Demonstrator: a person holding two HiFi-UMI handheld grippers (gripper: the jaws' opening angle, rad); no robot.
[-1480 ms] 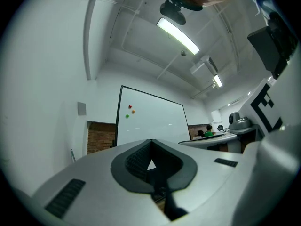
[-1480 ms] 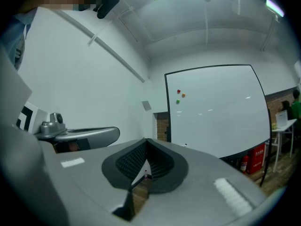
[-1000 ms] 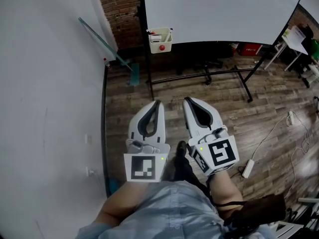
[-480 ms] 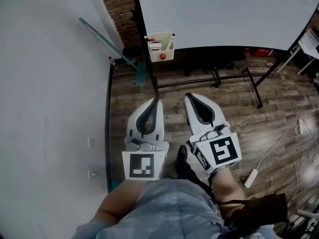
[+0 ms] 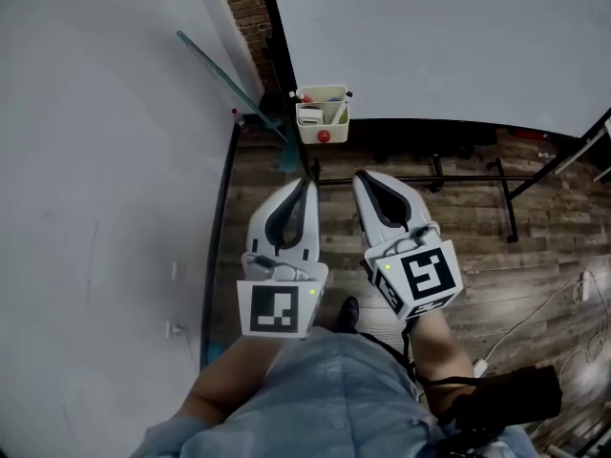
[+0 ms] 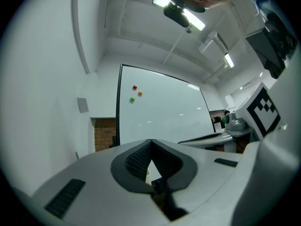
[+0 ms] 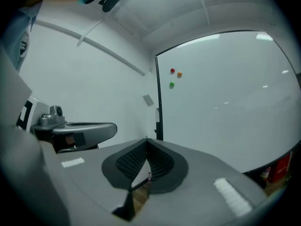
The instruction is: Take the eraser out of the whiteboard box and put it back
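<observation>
Wood-plank floor (image 5: 477, 227) runs between a white wall (image 5: 95, 160) on the left and a whiteboard (image 5: 430, 46) on a black wheeled stand (image 5: 458, 177); a strip of brick (image 5: 250, 8) shows in the gap between wall and board.

Task item: the whiteboard box (image 5: 336, 134), cream-coloured, hangs at the lower left corner of the whiteboard, on its bottom edge; marker pens and a pale block lie inside it and a red round piece sits on its front wall; the eraser cannot be told apart from the other contents at this size; it is judged to be inside the box, not yet taken out.

Grippers: the left gripper (image 5: 305, 187) and the right gripper (image 5: 360, 177) are held side by side in front of the person, both pointing toward the whiteboard; each gripper view shows the jaws clenched tip to tip with nothing between them; neither touches the box, which lies beyond their tips and slightly to the left gripper's side.

Step in hand, as judged: the approach to the box; no grasp has begun.

Next move, as judged: one gripper must be brought over the open top of the box, its jaws released wide enough to span the eraser, then lowered between the pens without knocking them; the eraser must be identified at closer range before any closing; the hanging box may swing if pushed from the front.
</observation>
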